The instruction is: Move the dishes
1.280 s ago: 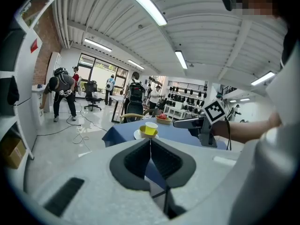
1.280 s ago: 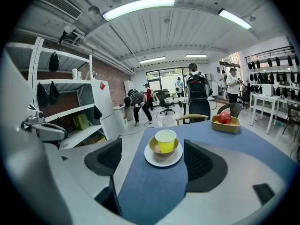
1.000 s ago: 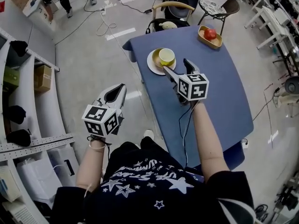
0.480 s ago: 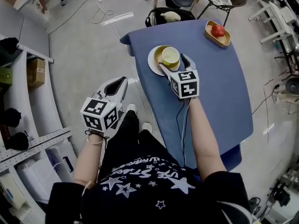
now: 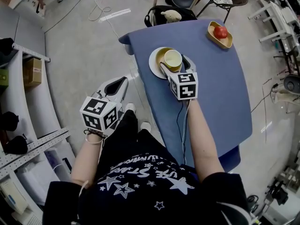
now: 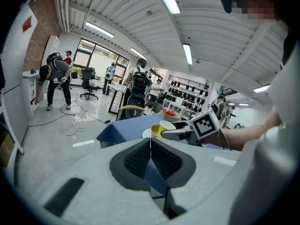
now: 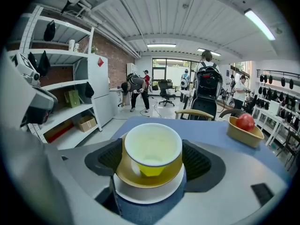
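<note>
1. Right gripper (image 5: 174, 64): jaws spread wide, one on each side of the dish stack, not pinching it.
2. The stack is a pale yellow ceramic cup (image 7: 152, 146) on a mustard-yellow saucer (image 7: 149, 176) on a round white plate (image 7: 147, 193).
3. The stack sits on the blue tabletop (image 5: 220, 88), near its left edge at the far end.
4. Left gripper (image 5: 121, 83): jaws pressed together with nothing between them. It is held off the table's left side, over the grey floor (image 5: 89, 55).
5. Shallow tan wooden tray (image 5: 212, 34) holding a red apple (image 5: 221, 32), at the table's far right corner, well apart from the stack.
</note>
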Action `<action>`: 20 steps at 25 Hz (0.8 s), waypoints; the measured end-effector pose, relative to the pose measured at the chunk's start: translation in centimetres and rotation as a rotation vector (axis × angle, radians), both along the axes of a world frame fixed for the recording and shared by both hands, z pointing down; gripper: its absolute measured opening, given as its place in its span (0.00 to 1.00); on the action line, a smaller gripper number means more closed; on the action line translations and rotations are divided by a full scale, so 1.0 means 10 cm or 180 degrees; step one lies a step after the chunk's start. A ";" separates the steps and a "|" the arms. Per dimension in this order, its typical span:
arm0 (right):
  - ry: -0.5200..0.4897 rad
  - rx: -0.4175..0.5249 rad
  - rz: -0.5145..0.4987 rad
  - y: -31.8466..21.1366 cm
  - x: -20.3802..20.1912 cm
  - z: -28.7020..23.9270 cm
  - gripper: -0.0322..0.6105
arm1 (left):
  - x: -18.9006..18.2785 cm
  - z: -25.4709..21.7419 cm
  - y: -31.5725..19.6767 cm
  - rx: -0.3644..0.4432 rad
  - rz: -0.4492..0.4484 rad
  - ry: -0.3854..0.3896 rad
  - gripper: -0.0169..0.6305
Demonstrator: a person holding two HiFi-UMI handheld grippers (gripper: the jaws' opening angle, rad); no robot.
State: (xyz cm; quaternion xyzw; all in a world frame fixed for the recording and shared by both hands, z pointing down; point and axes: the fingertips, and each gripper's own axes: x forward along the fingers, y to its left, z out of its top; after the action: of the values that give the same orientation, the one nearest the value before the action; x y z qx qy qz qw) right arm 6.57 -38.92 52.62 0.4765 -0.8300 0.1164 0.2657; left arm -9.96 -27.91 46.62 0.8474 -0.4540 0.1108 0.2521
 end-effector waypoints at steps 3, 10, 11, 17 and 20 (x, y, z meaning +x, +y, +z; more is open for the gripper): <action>0.0008 0.0035 0.0038 -0.02 0.01 0.01 0.66 | -0.01 0.02 -0.01 -0.0006 0.0002 -0.0001 0.06; 0.0057 0.0101 0.0030 -0.01 0.00 0.02 0.62 | -0.05 0.07 0.04 -0.0038 0.0002 -0.0009 0.06; 0.0061 0.0105 0.0028 -0.01 0.00 0.00 0.62 | -0.07 0.07 0.05 -0.0043 -0.0002 -0.0005 0.06; 0.0068 0.0169 0.0057 0.07 -0.01 -0.18 0.62 | -0.12 0.04 0.05 -0.0013 0.0004 0.0028 0.06; 0.0018 0.0230 0.0071 0.12 -0.02 -0.36 0.62 | -0.09 -0.01 0.06 0.0030 0.0021 0.0053 0.06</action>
State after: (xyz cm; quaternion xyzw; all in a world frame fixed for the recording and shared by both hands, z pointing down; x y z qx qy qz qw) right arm 6.40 -37.74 49.02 0.4953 -0.8275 0.0881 0.2494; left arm -10.89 -27.33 46.56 0.8510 -0.4495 0.1024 0.2515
